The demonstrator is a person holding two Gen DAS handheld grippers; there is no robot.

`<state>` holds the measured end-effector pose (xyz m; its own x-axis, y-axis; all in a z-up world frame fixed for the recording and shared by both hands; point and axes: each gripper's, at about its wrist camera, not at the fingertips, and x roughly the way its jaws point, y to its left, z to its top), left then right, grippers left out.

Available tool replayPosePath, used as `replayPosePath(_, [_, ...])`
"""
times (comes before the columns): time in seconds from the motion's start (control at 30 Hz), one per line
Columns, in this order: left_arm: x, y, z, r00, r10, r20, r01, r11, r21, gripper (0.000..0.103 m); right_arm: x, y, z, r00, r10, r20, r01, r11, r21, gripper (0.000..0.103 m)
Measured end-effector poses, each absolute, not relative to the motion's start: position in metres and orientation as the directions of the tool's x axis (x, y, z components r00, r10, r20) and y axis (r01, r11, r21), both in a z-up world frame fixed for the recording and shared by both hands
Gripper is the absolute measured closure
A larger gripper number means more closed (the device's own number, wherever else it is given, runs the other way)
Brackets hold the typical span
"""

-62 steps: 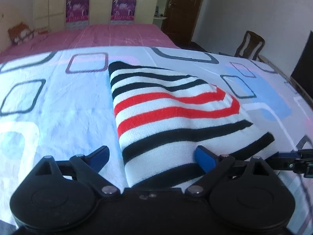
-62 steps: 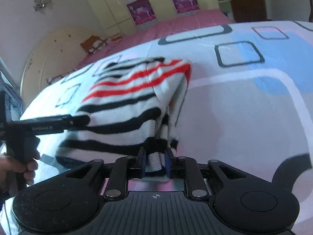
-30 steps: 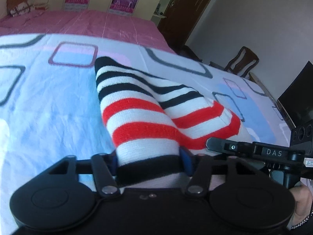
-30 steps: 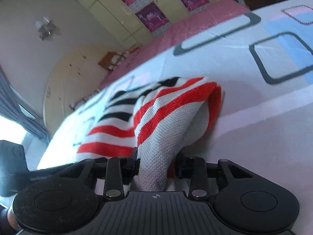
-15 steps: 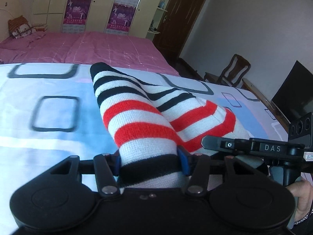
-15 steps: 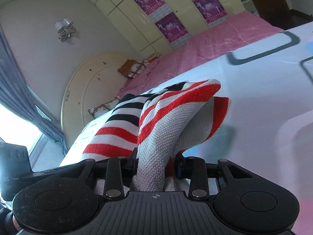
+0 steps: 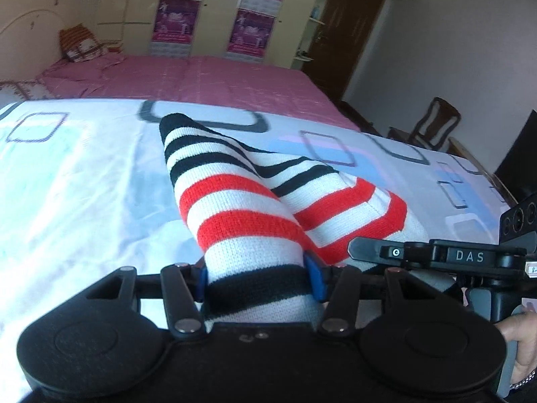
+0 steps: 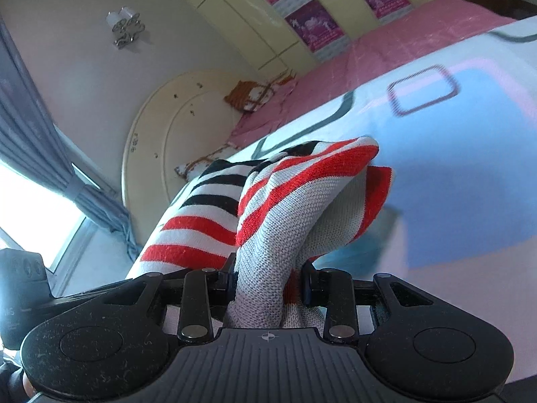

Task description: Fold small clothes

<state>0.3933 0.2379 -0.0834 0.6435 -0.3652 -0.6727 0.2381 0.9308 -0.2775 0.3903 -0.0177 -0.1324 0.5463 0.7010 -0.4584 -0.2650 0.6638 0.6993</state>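
Observation:
A small knit garment with white, black and red stripes is lifted off the bed and hangs between both grippers. My left gripper is shut on its near left edge, on a black stripe. My right gripper is shut on the bunched right edge of the garment. In the left wrist view the right gripper's body sits close at the right. The garment's far corner points away over the bed.
The garment is over a bed with a white and blue sheet with square outlines and a pink cover behind. A headboard and window curtain are at left. A wooden chair and dark door stand at right.
Both grippers have lifted the garment higher off the sheet and carried it further away across the bed. About two seconds ago the left gripper was open; it then shut on the edge.

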Motion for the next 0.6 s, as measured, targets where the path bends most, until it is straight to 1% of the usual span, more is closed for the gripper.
replayPosePath(0.13, [0.397,0.258,-0.100,0.645,-0.344,-0.682,0.229,0.939,-0.257,0.050,0.397,0.001,-0.147,0.530,0.697,-0.483,-0.270,0.678,0.684,0.068])
replayPosePath(0.2, [0.400,0.265,-0.112,0.640,-0.332,-0.692,0.217,0.943,-0.252,0.047,0.402,0.009,-0.157,0.520,0.690,-0.503,-0.261,0.689,0.676,0.068])
replayPosePath(0.23, [0.400,0.269,-0.118,0.642,-0.331,-0.691,0.209,0.943,-0.258,0.044,0.403,0.012,-0.161,0.524,0.683,-0.509,-0.253,0.695,0.672,0.068])
replayPosePath(0.3, [0.398,0.278,-0.124,0.654,-0.328,-0.682,0.212,0.944,-0.251,0.031,0.404,0.008,-0.167,0.519,0.684,-0.513,-0.240,0.693,0.680,0.068])
replayPosePath(0.37, [0.394,0.280,-0.125,0.671,-0.302,-0.677,0.215,0.953,-0.212,0.021,0.406,0.004,-0.168,0.510,0.684,-0.522,-0.237,0.694,0.679,0.067])
replayPosePath(0.43, [0.394,0.286,-0.126,0.668,-0.306,-0.678,0.214,0.952,-0.219,0.021,0.407,0.006,-0.165,0.512,0.672,-0.535,-0.231,0.707,0.668,0.062])
replayPosePath(0.5, [0.396,0.289,-0.123,0.661,-0.313,-0.682,0.209,0.950,-0.233,0.021,0.408,0.004,-0.161,0.519,0.661,-0.542,-0.220,0.716,0.663,0.060])
replayPosePath(0.57, [0.392,0.291,-0.120,0.669,-0.302,-0.679,0.217,0.953,-0.211,0.021,0.407,0.001,-0.160,0.518,0.660,-0.544,-0.212,0.715,0.666,0.060])
replayPosePath(0.6, [0.389,0.289,-0.117,0.680,-0.292,-0.673,0.224,0.956,-0.188,0.024,0.409,-0.001,-0.159,0.517,0.659,-0.547,-0.208,0.716,0.666,0.060])
